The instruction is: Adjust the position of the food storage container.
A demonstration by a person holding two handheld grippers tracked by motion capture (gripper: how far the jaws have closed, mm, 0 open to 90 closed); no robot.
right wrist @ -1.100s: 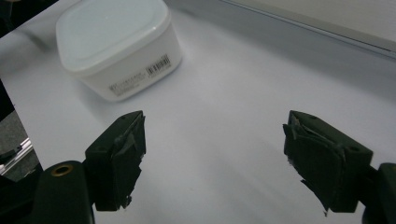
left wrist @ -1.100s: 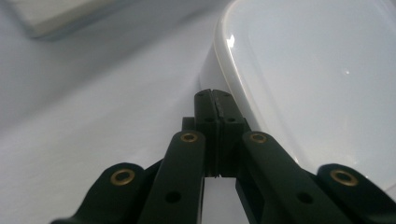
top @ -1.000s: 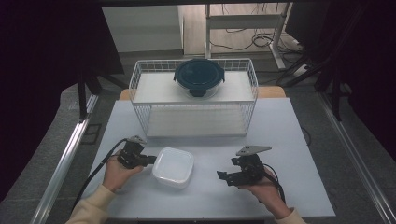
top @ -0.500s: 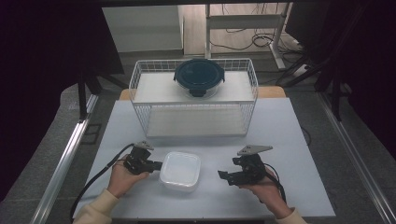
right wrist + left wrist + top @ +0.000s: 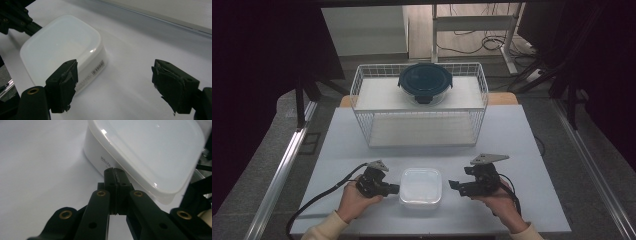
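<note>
White lidded plastic container (image 5: 420,187): on the white table (image 5: 522,135), between both grippers. Left gripper (image 5: 393,189): jaws clenched together, empty, tips touching the container's side. Right gripper (image 5: 455,185): jaws spread wide, empty, just beside the container

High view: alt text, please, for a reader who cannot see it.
A person's left gripper, shut, meets the side of a white lidded box on a white table; the right gripper waits open beside it. Behind stands a wire basket holding a dark round container.
</note>
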